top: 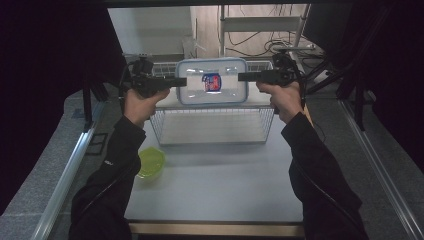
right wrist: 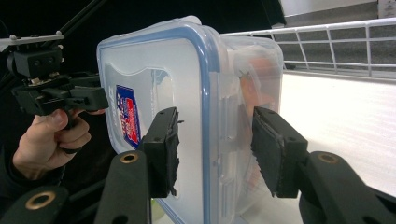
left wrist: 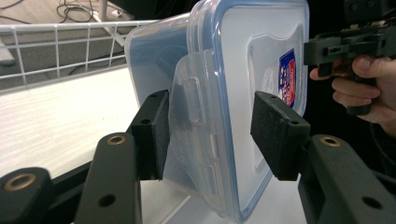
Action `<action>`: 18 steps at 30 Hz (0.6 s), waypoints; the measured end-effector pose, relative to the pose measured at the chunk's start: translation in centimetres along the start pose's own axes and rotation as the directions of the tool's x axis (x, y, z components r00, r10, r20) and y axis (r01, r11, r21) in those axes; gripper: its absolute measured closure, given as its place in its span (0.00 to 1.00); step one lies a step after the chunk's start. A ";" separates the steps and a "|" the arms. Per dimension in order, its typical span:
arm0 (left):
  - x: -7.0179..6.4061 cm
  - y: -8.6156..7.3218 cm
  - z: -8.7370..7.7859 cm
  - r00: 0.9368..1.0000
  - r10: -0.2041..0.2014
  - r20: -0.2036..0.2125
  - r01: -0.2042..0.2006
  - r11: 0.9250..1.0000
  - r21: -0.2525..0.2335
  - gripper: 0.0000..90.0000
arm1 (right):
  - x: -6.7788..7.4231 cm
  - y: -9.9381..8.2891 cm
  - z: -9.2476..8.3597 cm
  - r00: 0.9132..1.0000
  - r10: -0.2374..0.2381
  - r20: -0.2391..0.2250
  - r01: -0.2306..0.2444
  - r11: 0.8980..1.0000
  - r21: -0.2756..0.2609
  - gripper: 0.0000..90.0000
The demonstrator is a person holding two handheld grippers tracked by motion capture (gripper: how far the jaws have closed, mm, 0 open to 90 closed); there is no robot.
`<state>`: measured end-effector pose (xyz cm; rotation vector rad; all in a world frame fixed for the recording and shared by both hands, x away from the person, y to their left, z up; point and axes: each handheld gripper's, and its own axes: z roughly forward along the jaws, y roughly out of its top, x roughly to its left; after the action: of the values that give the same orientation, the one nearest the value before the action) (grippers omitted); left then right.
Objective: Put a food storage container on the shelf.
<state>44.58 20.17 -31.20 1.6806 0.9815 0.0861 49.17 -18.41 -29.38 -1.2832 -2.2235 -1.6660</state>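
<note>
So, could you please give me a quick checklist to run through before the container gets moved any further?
1. Left gripper straddles the latch side of the container: ok.
2. Left fingers both pressed on the plastic: cannot tell; a gap shows at the lid-side one.
3. Right gripper straddles the opposite edge: ok.
4. Right fingers clamped firmly: cannot tell.
5. Lid seated all round its blue rim: ok on the sides seen.
6. Wire basket beneath free to receive the container: ok, nothing seen inside.
</note>
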 end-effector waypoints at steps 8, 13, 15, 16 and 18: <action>0.0 -0.8 0.2 0.998 0.061 -0.010 -0.061 0.998 -0.036 0.50 | -0.1 -0.4 0.2 1.000 -0.029 0.009 0.030 0.999 -0.024 0.56; -0.2 -0.9 0.5 0.993 0.107 -0.046 -0.108 0.994 -0.018 0.45 | -0.5 -0.6 0.5 0.999 -0.023 0.023 0.024 0.999 -0.022 0.52; -0.2 -1.0 0.6 0.995 0.092 -0.047 -0.093 0.995 -0.021 0.42 | -0.5 -0.9 0.9 0.999 -0.026 0.042 0.027 1.000 -0.010 0.51; -0.1 -1.0 0.7 0.995 0.086 -0.049 -0.087 0.996 -0.019 0.40 | -0.5 -1.0 1.0 0.999 -0.031 0.045 0.031 0.999 -0.006 0.51; 0.4 -1.2 0.9 0.998 0.050 -0.043 -0.051 0.999 -0.018 0.35 | -0.6 -1.2 1.3 0.999 -0.032 0.045 0.032 0.999 -0.005 0.51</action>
<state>44.63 19.73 -32.64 1.6925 0.9672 0.1641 49.28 -17.74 -31.08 -1.3059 -2.2773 -1.6724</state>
